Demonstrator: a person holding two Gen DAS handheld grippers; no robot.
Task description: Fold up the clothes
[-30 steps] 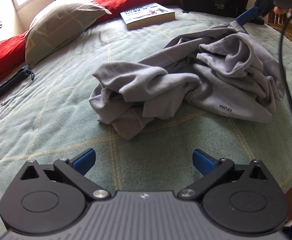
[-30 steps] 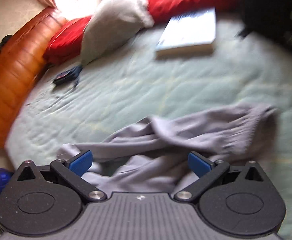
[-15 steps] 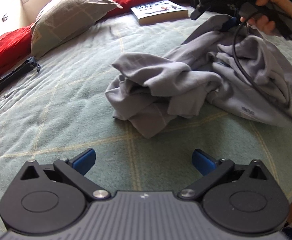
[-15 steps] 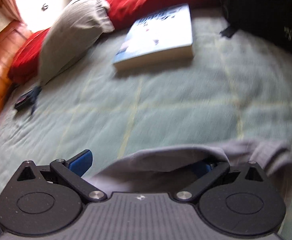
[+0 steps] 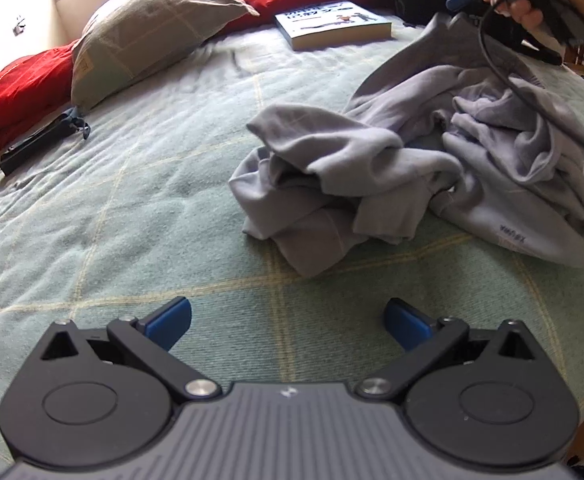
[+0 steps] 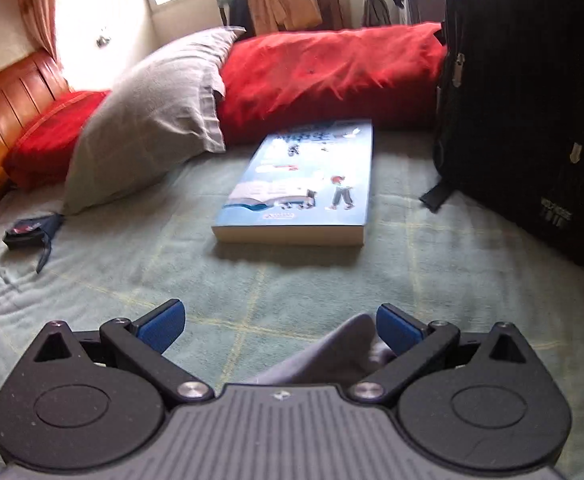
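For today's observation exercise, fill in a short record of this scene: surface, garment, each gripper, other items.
surface: green checked bedspread
garment: grey garment, crumpled in a heap, unfolded
left gripper: open, above bare bedspread, short of the garment
right gripper: open, a grey fold lying against its right finger
other items: book flat near the pillows; grey pillow; red pillow; black suitcase; small dark pouch

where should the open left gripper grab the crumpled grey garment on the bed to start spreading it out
Probably the loose flap at the near edge of the crumpled grey garment. It lies flat on the green bedspread and points toward the left gripper, so come in low from the near side with the jaws open.
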